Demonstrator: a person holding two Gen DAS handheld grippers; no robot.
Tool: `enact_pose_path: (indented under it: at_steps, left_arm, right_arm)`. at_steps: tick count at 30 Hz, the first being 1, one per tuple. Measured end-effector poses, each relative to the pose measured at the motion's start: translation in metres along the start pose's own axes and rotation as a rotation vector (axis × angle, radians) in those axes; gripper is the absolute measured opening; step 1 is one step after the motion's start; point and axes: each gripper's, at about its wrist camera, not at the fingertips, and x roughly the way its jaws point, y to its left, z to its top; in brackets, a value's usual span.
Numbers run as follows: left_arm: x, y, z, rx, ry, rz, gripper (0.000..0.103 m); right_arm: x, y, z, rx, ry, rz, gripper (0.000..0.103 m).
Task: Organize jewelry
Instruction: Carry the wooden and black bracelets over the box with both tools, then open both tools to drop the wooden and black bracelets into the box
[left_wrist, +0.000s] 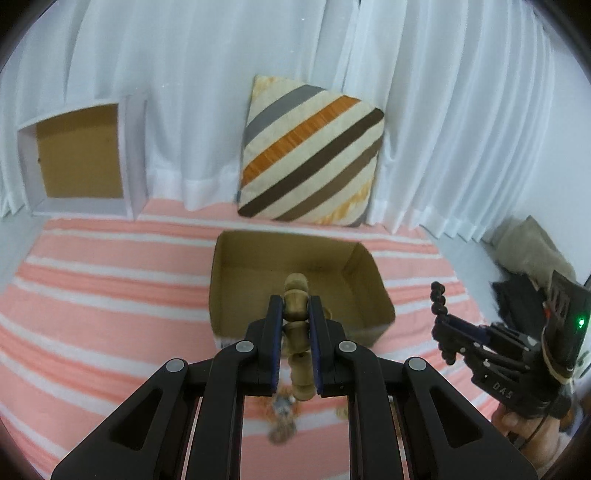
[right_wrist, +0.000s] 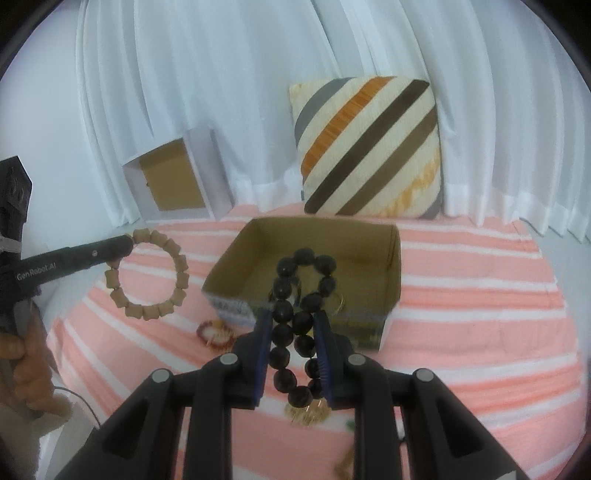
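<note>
My left gripper (left_wrist: 295, 306) is shut on a tan wooden bead bracelet (left_wrist: 296, 317), held edge-on in the air in front of the open cardboard box (left_wrist: 373, 284). From the right wrist view that same tan bracelet (right_wrist: 147, 273) hangs as a full ring from the left gripper (right_wrist: 123, 245). My right gripper (right_wrist: 291, 325) is shut on a black bead bracelet (right_wrist: 301, 291), squeezed into a long loop above the box's (right_wrist: 393, 266) near wall. In the left wrist view the right gripper (left_wrist: 441, 319) and its black bracelet (left_wrist: 439, 297) sit to the right of the box.
A red-and-white bracelet (right_wrist: 216, 332) and a gold piece (right_wrist: 308, 413) lie on the pink striped cloth (right_wrist: 480, 332) near the box. A blurred jewelry piece (left_wrist: 282, 417) lies below the left gripper. Behind stand a striped cushion (left_wrist: 314, 155), a white box (left_wrist: 79, 158) and white curtains.
</note>
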Motion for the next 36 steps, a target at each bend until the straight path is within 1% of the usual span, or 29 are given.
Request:
enact_pose_path:
  at_steps: [2,5,10,15,20,21,22,23,24,25,26,30,33,36]
  left_arm:
    - [0.017,0.0,0.012,0.0,0.005,0.003,0.012]
    - [0.041,0.0,0.022,0.003,0.014,0.014,0.012]
    - [0.093,0.006,0.025,-0.005,0.057,0.044,0.012]
    - [0.133,0.011,0.017,0.005,0.097,0.08,0.012]
    - [0.16,0.013,0.005,0.022,0.13,0.106,0.013]
    - [0.165,0.013,0.002,0.029,0.137,0.114,0.015]
    - [0.169,0.013,-0.001,0.031,0.147,0.125,0.034]
    - [0.171,0.014,-0.003,0.026,0.156,0.138,0.052]
    - [0.171,0.016,-0.004,0.02,0.151,0.147,0.08]
    - [0.165,0.018,-0.007,0.012,0.123,0.16,0.087]
    - [0.158,0.02,-0.008,0.012,0.097,0.167,0.086]
    - [0.139,0.028,-0.013,-0.001,0.077,0.16,0.087]
    - [0.116,0.032,-0.025,-0.004,0.062,0.159,0.089]
    - [0.094,0.037,-0.042,-0.008,0.06,0.157,0.09]
  right_arm:
    - [0.012,-0.004,0.014,-0.004,-0.001,-0.001,0.023]
    - [0.035,-0.009,0.031,-0.005,0.008,-0.002,0.023]
    - [0.081,-0.02,0.047,-0.017,0.04,-0.009,0.023]
    - [0.125,-0.028,0.048,-0.022,0.108,-0.017,0.023]
    - [0.159,-0.031,0.04,-0.025,0.165,-0.023,0.024]
    - [0.165,-0.032,0.038,-0.021,0.176,-0.021,0.025]
    - [0.169,-0.033,0.036,-0.014,0.183,-0.017,0.032]
    - [0.172,-0.034,0.034,0.003,0.188,-0.013,0.042]
    - [0.172,-0.036,0.034,0.017,0.182,-0.012,0.061]
    - [0.168,-0.037,0.033,0.03,0.163,-0.011,0.064]
    - [0.162,-0.039,0.032,0.035,0.138,-0.023,0.064]
    - [0.142,-0.045,0.03,0.044,0.085,-0.071,0.064]
    - [0.124,-0.048,0.024,0.042,0.057,-0.1,0.064]
    - [0.1,-0.047,0.01,0.033,0.027,-0.127,0.064]
